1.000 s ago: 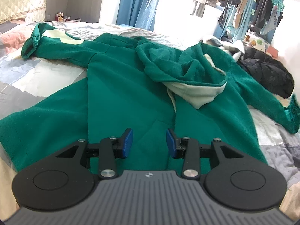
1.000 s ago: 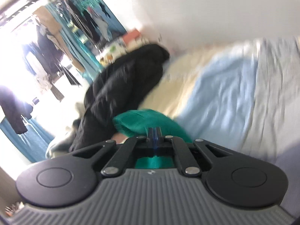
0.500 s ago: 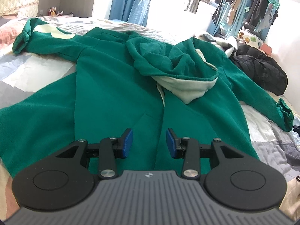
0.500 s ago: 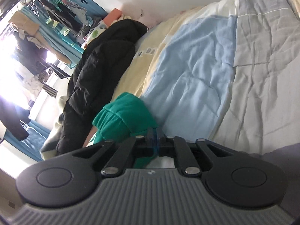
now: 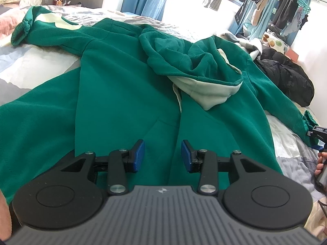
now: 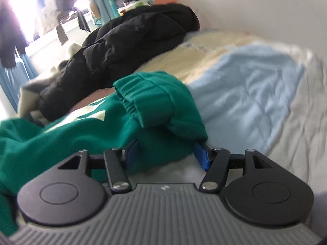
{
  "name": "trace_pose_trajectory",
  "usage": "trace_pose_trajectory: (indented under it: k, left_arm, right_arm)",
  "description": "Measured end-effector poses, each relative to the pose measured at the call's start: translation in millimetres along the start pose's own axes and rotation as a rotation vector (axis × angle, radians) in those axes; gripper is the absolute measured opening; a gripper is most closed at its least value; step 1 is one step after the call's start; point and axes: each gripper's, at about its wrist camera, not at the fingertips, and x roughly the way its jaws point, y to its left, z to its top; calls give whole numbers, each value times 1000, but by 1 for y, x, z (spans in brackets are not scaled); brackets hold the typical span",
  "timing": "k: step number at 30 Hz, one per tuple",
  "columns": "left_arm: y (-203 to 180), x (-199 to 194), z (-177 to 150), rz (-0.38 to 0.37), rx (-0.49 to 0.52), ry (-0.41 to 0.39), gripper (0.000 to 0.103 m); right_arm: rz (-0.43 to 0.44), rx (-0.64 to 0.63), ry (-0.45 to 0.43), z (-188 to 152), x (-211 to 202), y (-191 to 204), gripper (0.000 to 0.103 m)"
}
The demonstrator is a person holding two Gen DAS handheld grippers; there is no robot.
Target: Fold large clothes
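Note:
A large green hoodie [image 5: 122, 94] lies spread face up on the bed, its hood [image 5: 196, 69] with pale lining bunched on the chest, one sleeve out to the far left and one to the right. My left gripper [image 5: 162, 156] is open and empty just above the hoodie's lower front. My right gripper [image 6: 165, 153] is open, its blue pads either side of the right sleeve's cuff [image 6: 155, 102], which lies on the bed. The right gripper also shows at the left wrist view's right edge [image 5: 318, 131].
A black puffer jacket [image 6: 132, 38] lies heaped by the wall beyond the cuff, also seen in the left wrist view [image 5: 286, 79]. The patchwork bedcover [image 6: 255, 85] stretches right. Curtains and hanging clothes [image 5: 265, 4] stand behind the bed.
My right gripper was shut on the green sleeve cuff and has opened; the cuff now rests on the bed. The left gripper has drifted a little over the hoodie, still open.

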Motion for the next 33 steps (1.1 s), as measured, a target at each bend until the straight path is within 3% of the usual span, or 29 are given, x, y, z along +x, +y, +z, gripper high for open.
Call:
trace_pose_trajectory:
  k: [7,12,15,18,21,24,26,29,31,32,33]
  left_arm:
    - [7,3,1,-22,-28,6,45]
    - [10,6,2,-34,-43,11,45]
    - [13,7,3,-45,-61,15,45]
    - [15,7,3,-50,-73,19,45]
    - [15,8,3,-50,-73,22,45]
    - [15,9,3,-50,-72,23,45]
    - [15,10,3,-49,-73,23,45]
    - [15,11,2,-47,-67,22,45]
    - [15,11,2,-46,-65,21,45]
    - [15,11,2,-45,-65,21,45]
    - [15,11,2,-44,-65,21,45]
  right_arm:
    - [-83,-182,-100,17,7,5,59]
    - [-141,-147,-188,31,1,4,60]
    - [-242,-120,-242,43,1,-5,60]
    - [-203,-53,-182,56,14,-29,60]
    - [-251,-5,-151,62,22,-50,62]
    - [-205,169,-136,60,26,-80,80]
    - [-184,305,-122,56,29,-96,81]
    - [-52,439,-67,48,43,-110,81]
    - [5,466,-10,44,54,-109,80]
    - [-7,443,-15,44,54,-105,75]
    - [-7,420,-25,45,52,-101,59]
